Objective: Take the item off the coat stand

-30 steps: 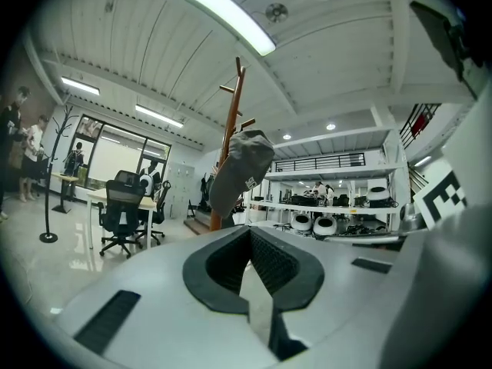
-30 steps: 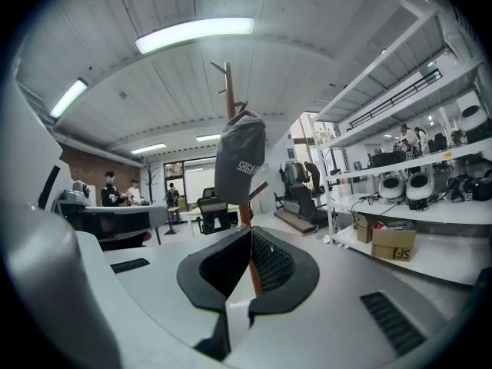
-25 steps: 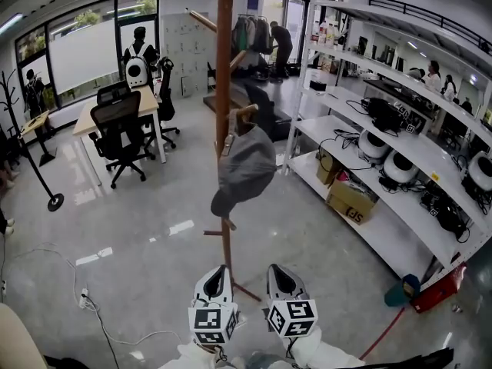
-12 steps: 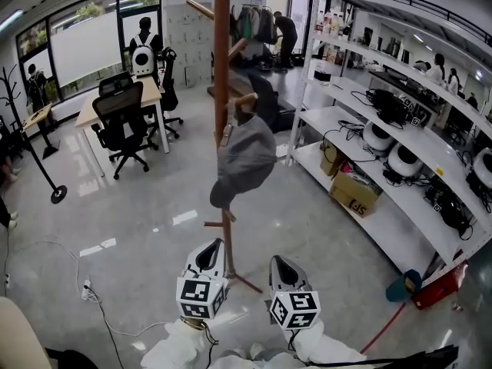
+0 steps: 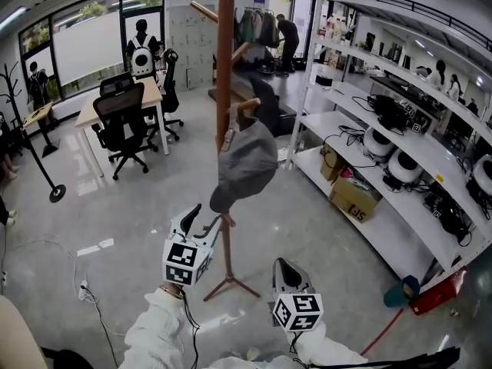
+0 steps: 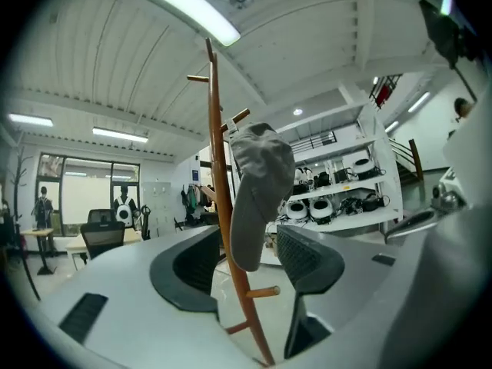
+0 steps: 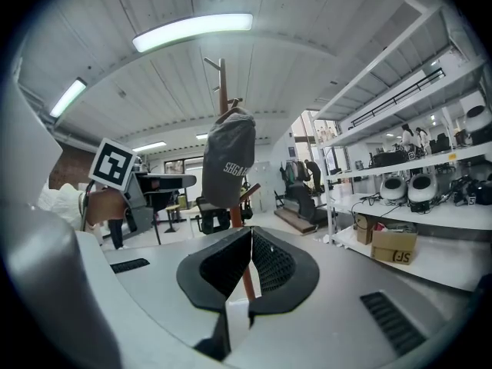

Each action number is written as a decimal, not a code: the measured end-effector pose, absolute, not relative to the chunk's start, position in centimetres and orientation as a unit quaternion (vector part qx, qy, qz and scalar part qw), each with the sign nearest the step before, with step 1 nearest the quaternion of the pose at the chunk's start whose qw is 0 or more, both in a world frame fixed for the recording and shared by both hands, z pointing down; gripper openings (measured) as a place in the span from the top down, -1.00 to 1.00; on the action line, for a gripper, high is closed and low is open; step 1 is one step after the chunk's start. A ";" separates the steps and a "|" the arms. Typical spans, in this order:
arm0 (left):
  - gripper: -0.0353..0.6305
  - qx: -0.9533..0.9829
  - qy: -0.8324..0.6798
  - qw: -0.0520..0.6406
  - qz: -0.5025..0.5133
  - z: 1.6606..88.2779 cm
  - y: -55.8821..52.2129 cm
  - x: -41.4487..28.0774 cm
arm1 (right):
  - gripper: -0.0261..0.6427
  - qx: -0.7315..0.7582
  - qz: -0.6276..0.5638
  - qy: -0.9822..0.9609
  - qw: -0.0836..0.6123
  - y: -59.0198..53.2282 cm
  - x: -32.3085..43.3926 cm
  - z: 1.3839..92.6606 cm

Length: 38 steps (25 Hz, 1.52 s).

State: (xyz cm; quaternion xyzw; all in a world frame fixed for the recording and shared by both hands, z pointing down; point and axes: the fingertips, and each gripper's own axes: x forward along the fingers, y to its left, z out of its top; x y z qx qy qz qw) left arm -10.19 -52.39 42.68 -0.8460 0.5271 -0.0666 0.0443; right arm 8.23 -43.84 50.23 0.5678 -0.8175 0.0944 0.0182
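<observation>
A grey cap (image 5: 246, 162) hangs on a peg of the wooden coat stand (image 5: 224, 68) in the middle of the head view. My left gripper (image 5: 201, 220) is raised just below and left of the cap's brim. Its jaws have just been opening and now stand open. In the left gripper view the cap (image 6: 261, 187) and the stand's pole (image 6: 231, 252) show through the gap of the left gripper (image 6: 246, 266), and the pads touch nothing. My right gripper (image 5: 286, 271) hangs lower, shut and empty. The right gripper (image 7: 249, 264) faces the cap (image 7: 228, 160) from further off.
White shelving (image 5: 400, 144) with helmets, cables and a cardboard box (image 5: 355, 201) runs along the right. A desk with black office chairs (image 5: 123, 121) stands at back left, beside a black coat stand (image 5: 31, 144). A cable (image 5: 92, 306) lies on the floor. People stand far behind.
My left gripper has risen and moved up toward the cap's brim, rolled a little, and its jaws have gone from shut to open. The right gripper has stayed in place.
</observation>
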 end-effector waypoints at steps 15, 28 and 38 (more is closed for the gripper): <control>0.25 -0.937 0.335 0.066 -0.080 42.4 -56.5 -6.4 | 0.89 0.601 0.126 -0.789 0.035 -44.5 11.5 52.8; 0.74 -0.930 0.345 0.111 -0.061 42.0 -55.6 -2.7 | 0.89 0.605 0.133 -0.784 0.031 -44.0 12.0 53.2; 0.81 -0.918 0.365 0.152 -0.039 39.7 -54.2 -2.0 | 0.89 0.607 0.130 -0.784 0.023 -43.2 12.6 52.7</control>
